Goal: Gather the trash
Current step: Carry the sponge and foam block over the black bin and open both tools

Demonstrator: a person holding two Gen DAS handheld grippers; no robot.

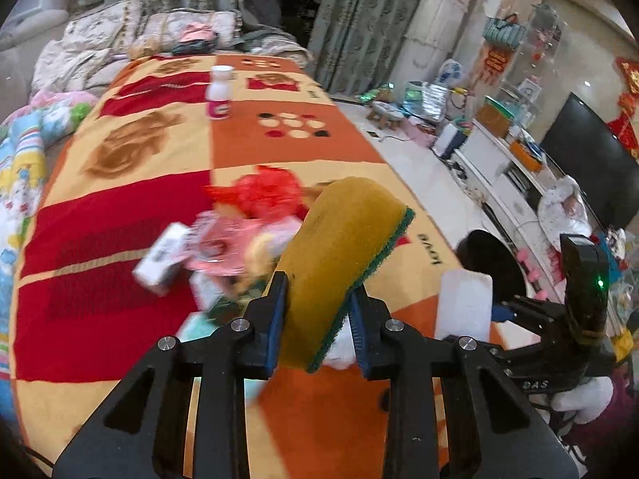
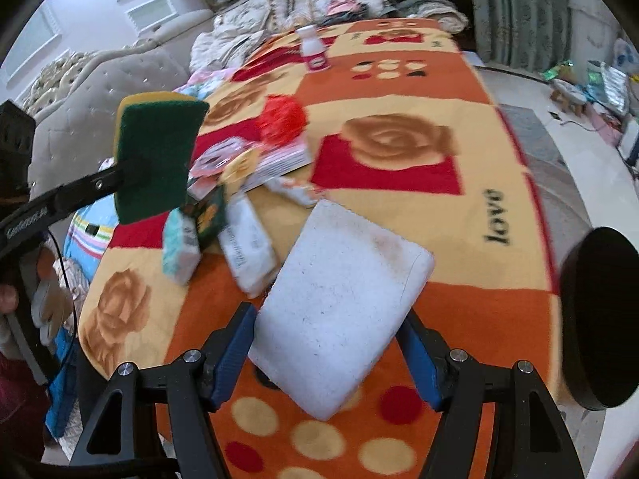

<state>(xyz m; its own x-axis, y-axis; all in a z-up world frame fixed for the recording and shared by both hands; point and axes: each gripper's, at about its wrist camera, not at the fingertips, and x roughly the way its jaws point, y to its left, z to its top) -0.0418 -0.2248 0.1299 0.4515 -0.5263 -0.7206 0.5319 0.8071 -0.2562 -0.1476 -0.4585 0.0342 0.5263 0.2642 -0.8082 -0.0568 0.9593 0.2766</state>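
Note:
My left gripper (image 1: 317, 319) is shut on a yellow sponge (image 1: 339, 247) with a green scouring face, held upright above the table. The same sponge (image 2: 155, 159) shows at the left of the right wrist view. My right gripper (image 2: 331, 355) is shut on a white foam block (image 2: 339, 307), its blue pads pressing both sides; that block (image 1: 463, 303) also shows in the left wrist view. A trash pile lies on the patterned cloth: a red crumpled bag (image 1: 263, 191) (image 2: 281, 119), pink wrappers (image 1: 223, 243), a white packet (image 2: 247, 247) and a teal tissue pack (image 2: 181, 251).
A black round bin (image 2: 599, 319) (image 1: 495, 263) stands off the table's right edge. A small white and pink bottle (image 1: 219, 94) (image 2: 313, 52) stands far back on the tablecloth (image 2: 399, 219). A sofa with cushions lies beyond; cluttered cabinets and a TV fill the right.

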